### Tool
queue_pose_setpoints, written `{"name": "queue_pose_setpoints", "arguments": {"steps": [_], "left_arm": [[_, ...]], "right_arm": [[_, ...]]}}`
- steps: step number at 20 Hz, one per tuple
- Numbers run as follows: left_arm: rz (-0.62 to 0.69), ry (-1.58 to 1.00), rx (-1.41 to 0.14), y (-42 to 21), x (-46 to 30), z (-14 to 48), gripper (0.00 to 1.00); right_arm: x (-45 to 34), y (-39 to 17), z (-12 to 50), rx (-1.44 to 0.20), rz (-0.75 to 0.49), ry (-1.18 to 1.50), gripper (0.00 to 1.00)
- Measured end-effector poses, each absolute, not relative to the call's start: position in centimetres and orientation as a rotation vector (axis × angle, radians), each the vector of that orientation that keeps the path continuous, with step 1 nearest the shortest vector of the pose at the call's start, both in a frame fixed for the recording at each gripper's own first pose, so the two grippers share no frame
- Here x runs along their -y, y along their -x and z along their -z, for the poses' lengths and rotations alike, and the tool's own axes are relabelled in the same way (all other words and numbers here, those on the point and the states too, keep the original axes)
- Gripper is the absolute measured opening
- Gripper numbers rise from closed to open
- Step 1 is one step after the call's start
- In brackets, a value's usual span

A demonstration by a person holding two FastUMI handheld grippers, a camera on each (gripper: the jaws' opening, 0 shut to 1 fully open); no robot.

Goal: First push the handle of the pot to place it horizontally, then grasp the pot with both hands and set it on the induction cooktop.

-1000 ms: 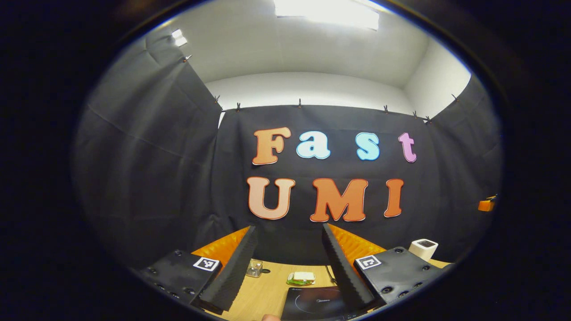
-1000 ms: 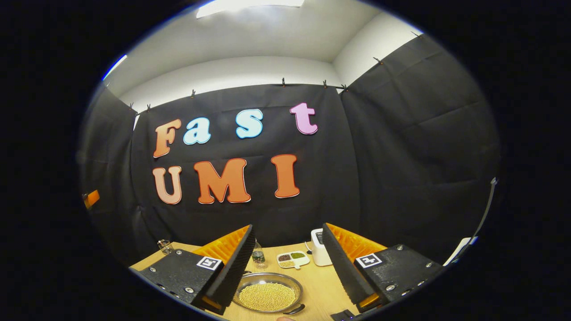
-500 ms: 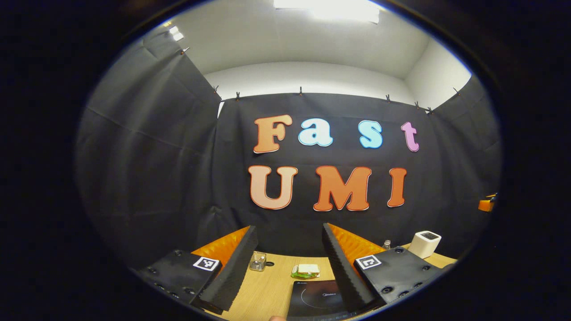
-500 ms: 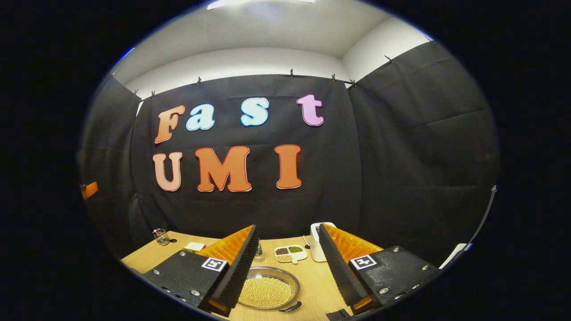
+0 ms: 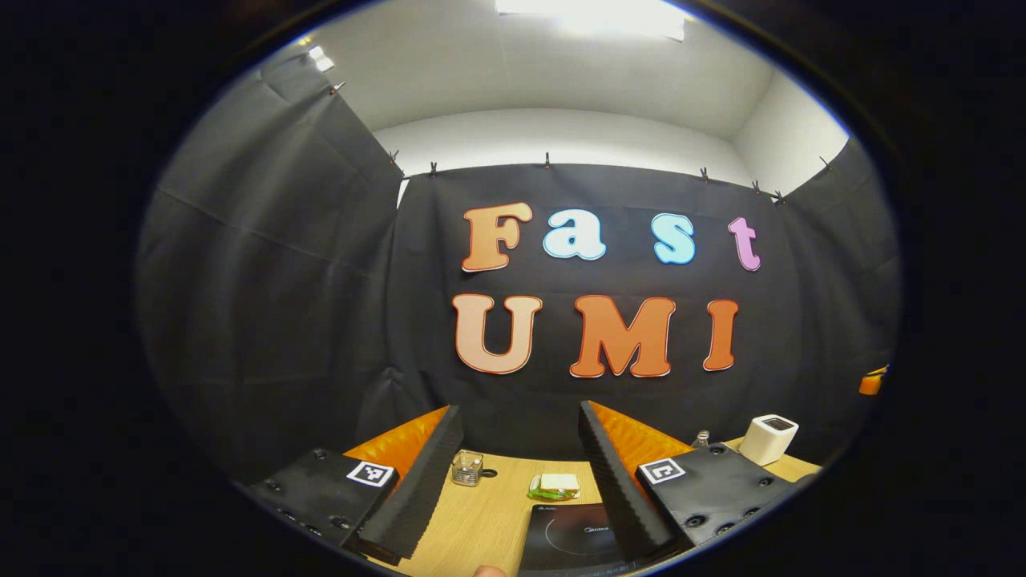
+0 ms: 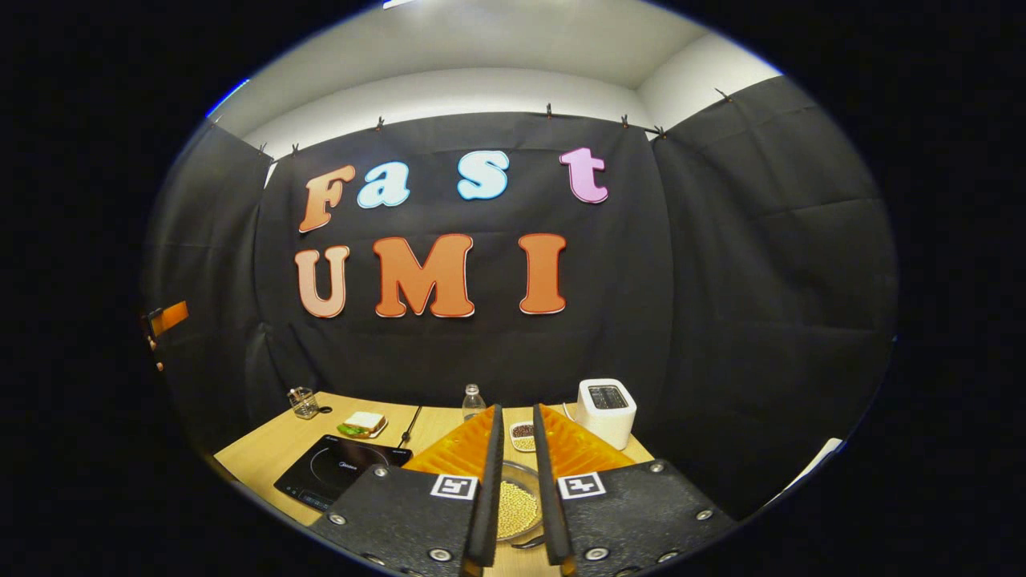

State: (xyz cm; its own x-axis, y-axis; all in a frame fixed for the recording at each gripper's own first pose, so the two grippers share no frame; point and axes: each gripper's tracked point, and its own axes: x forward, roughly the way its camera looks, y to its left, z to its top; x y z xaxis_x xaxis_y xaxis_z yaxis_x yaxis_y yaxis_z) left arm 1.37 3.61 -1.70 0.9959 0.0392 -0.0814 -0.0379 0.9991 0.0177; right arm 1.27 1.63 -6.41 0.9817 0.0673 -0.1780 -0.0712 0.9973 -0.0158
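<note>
- While the left gripper (image 5: 513, 473) is hanging above the wooden table (image 5: 481, 521) with its jaws standing wide apart and holding nothing, the black induction cooktop (image 5: 573, 537) is lying just below, between its fingers.
- A sandwich (image 5: 555, 484) and a small glass jar (image 5: 466, 468) are sitting beyond the cooktop.
- The right gripper (image 6: 515, 473) is showing its jaws drawn nearly together, a narrow gap left, gripping nothing.
- The pot (image 6: 517, 509), filled with yellow beans, is sitting on the table behind that gap, to the right of the cooktop.
- A white toaster (image 6: 607, 409) and a bottle (image 6: 473, 401) are standing near the back wall.
</note>
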Motion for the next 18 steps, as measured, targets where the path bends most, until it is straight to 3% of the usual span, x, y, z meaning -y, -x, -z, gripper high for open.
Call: {"name": "queue_pose_setpoints", "arguments": {"steps": [1,5,18], "left_arm": [[-0.037,-0.013,-0.086,-1.3,-3.4,1.9,0.95],[-0.033,-0.021,-0.106,-1.4,-3.4,2.9,0.95],[-0.004,-0.04,-0.125,-1.7,-2.3,4.3,0.99]], "right_arm": [[-1.7,-1.1,7.3,-0.193,-0.072,0.018,0.13],[-2.4,-0.7,11.5,-0.282,-0.104,-0.023,0.0],[-4.4,3.6,29.2,-0.638,-0.131,0.009,0.0]]}}
